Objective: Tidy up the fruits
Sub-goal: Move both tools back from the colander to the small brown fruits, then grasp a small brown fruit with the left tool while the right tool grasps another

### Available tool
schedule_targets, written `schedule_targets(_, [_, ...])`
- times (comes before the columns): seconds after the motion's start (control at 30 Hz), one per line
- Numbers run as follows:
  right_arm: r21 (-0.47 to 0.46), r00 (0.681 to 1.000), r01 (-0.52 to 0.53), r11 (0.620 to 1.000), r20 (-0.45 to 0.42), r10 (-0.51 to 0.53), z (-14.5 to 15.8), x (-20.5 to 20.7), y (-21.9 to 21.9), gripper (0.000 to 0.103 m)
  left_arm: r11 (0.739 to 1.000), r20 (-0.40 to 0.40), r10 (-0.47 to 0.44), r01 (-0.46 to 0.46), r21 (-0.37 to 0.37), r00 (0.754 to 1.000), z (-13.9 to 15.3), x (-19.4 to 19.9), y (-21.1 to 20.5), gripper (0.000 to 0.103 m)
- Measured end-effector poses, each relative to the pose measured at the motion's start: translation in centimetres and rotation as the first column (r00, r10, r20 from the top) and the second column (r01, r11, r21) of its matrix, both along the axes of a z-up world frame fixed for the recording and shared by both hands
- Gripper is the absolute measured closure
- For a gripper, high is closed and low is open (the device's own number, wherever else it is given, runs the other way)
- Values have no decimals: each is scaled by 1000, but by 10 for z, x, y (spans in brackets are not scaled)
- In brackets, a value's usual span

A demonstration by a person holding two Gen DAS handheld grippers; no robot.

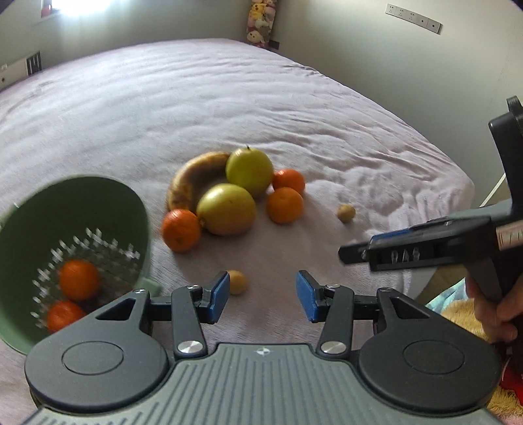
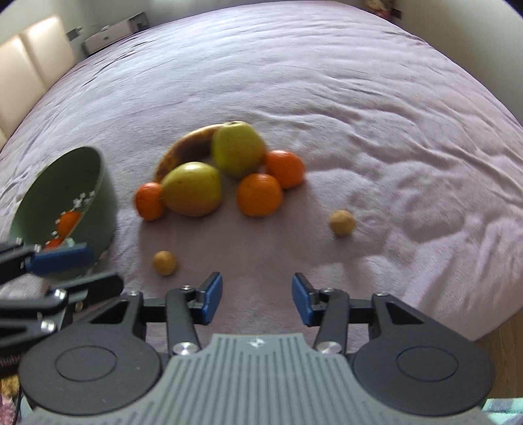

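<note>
A pile of fruit lies on the purple bed: a browned banana (image 1: 193,178) (image 2: 183,148), two green apples (image 1: 250,170) (image 1: 226,209) (image 2: 237,148) (image 2: 193,189), and three oranges (image 1: 180,229) (image 1: 285,205) (image 1: 289,180) (image 2: 259,194) (image 2: 284,168) (image 2: 149,200). Two small brown fruits (image 1: 237,281) (image 1: 345,212) (image 2: 165,262) (image 2: 342,222) lie apart. A tilted green basket (image 1: 19,229) (image 2: 94,202) holds two oranges (image 1: 78,279) (image 2: 67,222). My left gripper (image 1: 261,296) is open and empty, just right of the basket. My right gripper (image 2: 257,296) is open and empty, short of the pile.
The bed's right edge (image 1: 464,189) drops off near the right gripper. A headboard (image 2: 36,62) and a low cabinet (image 2: 111,31) stand at the far left. Stuffed toys (image 1: 260,19) hang in the far corner. Bare blanket (image 2: 294,81) stretches behind the fruit.
</note>
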State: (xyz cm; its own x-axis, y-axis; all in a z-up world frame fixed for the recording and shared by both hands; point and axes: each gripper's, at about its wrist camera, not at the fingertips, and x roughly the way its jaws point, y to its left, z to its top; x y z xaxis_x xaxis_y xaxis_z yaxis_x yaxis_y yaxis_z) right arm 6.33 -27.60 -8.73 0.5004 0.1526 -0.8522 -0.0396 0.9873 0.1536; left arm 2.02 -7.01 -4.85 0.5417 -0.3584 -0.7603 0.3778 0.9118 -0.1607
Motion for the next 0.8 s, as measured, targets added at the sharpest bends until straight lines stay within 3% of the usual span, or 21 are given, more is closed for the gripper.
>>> schedule_targets(0.1, [-14, 998, 60, 998, 7, -60, -3, 3, -14, 69, 1000, -5, 19, -19, 0, 1000, -12, 2, -4, 52])
schedule_targets(0.37, [-85, 992, 104, 991, 74, -97, -10, 15, -20, 74, 994, -14, 109, -108, 26, 994, -38, 7, -10, 60])
schedule_targets(0.53, [-94, 989, 119, 988, 99, -110, -19, 25, -20, 74, 985, -24, 167, -166, 52, 986, -53, 15, -12, 67])
schedule_targets(0.8, [-126, 980, 146, 981, 154, -126, -27, 29, -21, 74, 980, -8, 197, -197, 25, 980, -61, 24, -9, 68])
